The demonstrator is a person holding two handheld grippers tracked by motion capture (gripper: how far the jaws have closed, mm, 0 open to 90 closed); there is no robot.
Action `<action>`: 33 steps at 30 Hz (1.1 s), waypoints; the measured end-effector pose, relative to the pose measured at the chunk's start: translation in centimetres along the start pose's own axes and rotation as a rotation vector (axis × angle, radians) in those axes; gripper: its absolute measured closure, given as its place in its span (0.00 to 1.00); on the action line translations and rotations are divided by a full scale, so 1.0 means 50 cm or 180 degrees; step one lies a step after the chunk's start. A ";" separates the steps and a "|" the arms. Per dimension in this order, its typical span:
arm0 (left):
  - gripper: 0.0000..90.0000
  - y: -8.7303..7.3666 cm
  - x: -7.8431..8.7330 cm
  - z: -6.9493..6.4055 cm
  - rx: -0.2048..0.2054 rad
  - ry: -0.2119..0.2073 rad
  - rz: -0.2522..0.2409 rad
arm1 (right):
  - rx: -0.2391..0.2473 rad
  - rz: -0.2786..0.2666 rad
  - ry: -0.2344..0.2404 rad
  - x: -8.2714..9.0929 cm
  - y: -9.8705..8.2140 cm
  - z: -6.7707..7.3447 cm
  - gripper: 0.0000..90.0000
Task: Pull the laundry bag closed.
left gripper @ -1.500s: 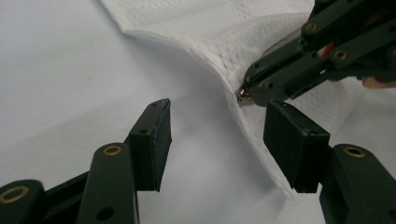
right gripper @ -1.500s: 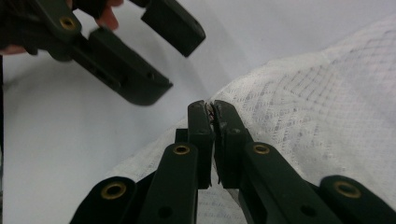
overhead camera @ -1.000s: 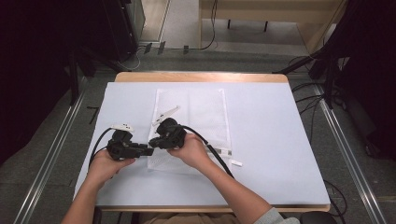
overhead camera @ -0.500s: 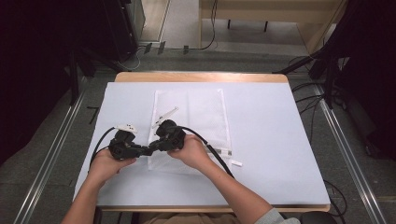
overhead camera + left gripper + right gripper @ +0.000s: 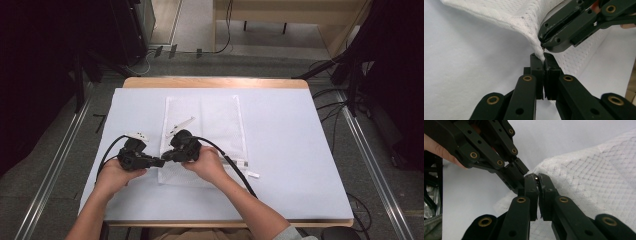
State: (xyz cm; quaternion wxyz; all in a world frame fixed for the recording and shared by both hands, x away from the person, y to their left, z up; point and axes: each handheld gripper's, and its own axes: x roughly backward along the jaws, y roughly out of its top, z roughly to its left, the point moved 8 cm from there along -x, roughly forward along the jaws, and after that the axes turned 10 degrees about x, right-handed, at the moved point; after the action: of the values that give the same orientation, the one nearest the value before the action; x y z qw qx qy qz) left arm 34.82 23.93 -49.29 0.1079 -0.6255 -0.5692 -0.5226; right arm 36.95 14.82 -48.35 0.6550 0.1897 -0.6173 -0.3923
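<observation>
A white mesh bag (image 5: 215,115) lies flat on the white table cover. Both grippers meet at its near left edge. My left gripper (image 5: 544,62) comes in from the left (image 5: 161,162); its jaws have just been closing and now pinch a lifted fold of the mesh (image 5: 524,17). My right gripper (image 5: 537,177) faces it from the right (image 5: 166,157) and is shut on the bag's edge, with a small metal piece between its tips. The two pairs of tips almost touch. The mesh rises from the table toward the pinch point.
A narrow white strip (image 5: 180,126) lies on the bag beyond the grippers. A small white tag (image 5: 253,175) sits by the bag's near right corner. The right gripper's cable (image 5: 235,167) runs across the bag. The table's wooden far edge (image 5: 215,82) shows beyond the cover.
</observation>
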 end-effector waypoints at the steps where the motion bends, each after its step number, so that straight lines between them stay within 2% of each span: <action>1: 0.98 0.000 0.001 0.000 0.0010 -0.0006 -0.0002 | -0.0002 -0.0002 -0.0004 0.001 0.000 0.000 0.98; 3: 0.99 0.000 0.003 0.001 0.0039 -0.0020 -0.0025 | 0.0004 -0.0024 0.0000 0.002 -0.001 0.000 0.98; 8: 0.99 0.001 0.009 0.001 0.0011 -0.0042 -0.0050 | 0.0009 -0.0060 -0.0015 0.004 -0.004 -0.002 0.98; 12: 0.99 0.000 0.012 0.000 0.0010 -0.0005 -0.0066 | 0.0054 -0.0084 -0.0046 0.004 -0.005 0.001 0.99; 21: 0.99 0.000 0.012 -0.003 -0.0023 -0.0023 -0.0057 | 0.0086 -0.0058 -0.0102 0.008 -0.020 -0.005 0.99; 24: 0.99 -0.001 0.022 0.003 -0.0003 -0.0032 -0.0101 | 0.0096 0.0051 -0.0242 0.011 -0.031 -0.017 0.99; 26: 0.99 -0.002 0.028 0.007 0.0021 -0.0085 -0.0162 | -0.0056 0.0062 -0.0244 0.018 -0.046 -0.029 0.99; 28: 0.99 -0.002 0.026 0.012 0.0032 -0.0106 -0.0206 | -0.0025 0.0071 -0.0246 0.019 -0.048 -0.029 0.98; 33: 0.99 -0.004 0.025 0.014 0.0032 -0.0073 -0.0200 | -0.0035 0.0080 -0.0226 0.019 -0.050 -0.029 0.98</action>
State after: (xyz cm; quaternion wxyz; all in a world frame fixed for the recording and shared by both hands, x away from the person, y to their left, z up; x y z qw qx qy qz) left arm 34.77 25.23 -48.70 0.0880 -0.6128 -0.5923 -0.5157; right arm 37.55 12.21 -49.80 0.6386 0.1643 -0.6403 -0.3939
